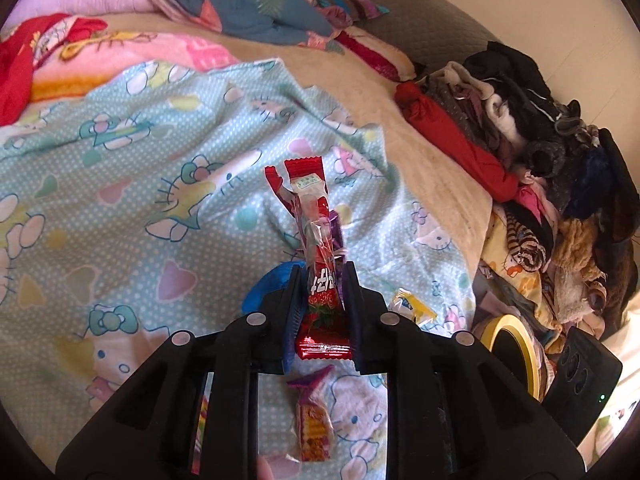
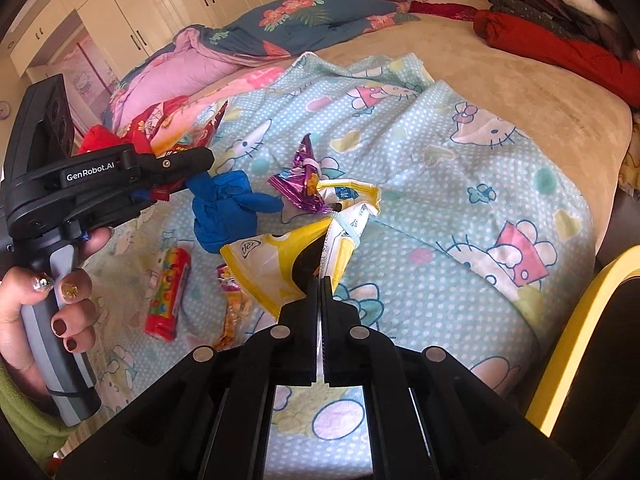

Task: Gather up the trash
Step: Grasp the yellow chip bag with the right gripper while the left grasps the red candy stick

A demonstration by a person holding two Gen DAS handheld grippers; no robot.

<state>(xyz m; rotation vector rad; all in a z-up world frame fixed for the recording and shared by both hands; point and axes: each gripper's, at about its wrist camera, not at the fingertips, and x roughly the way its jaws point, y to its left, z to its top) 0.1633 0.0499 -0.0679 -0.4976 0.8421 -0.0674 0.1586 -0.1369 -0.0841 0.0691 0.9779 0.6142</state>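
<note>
Left wrist view: your left tool is clamped on a red wrapper, which stands up between its fingers above the blanket. A purple wrapper lies on the blanket just under the tool, and a yellow wrapper lies near the bed's right edge. A blue glove peeks out behind the left finger. A yellow-rimmed bin stands beside the bed on the right, under a heap of clothes.

Right wrist view: your right tool is pressed together on a yellow wrapper, pinching its near end. Your left hand holds the left tool at the left, over the blanket. The blue glove lies mid-blanket, with a purple wrapper just beside it and a second yellow wrapper touching that. A red tube and an orange wrapper lie nearer you. The bin's yellow rim shows at the bed's right edge.
</note>
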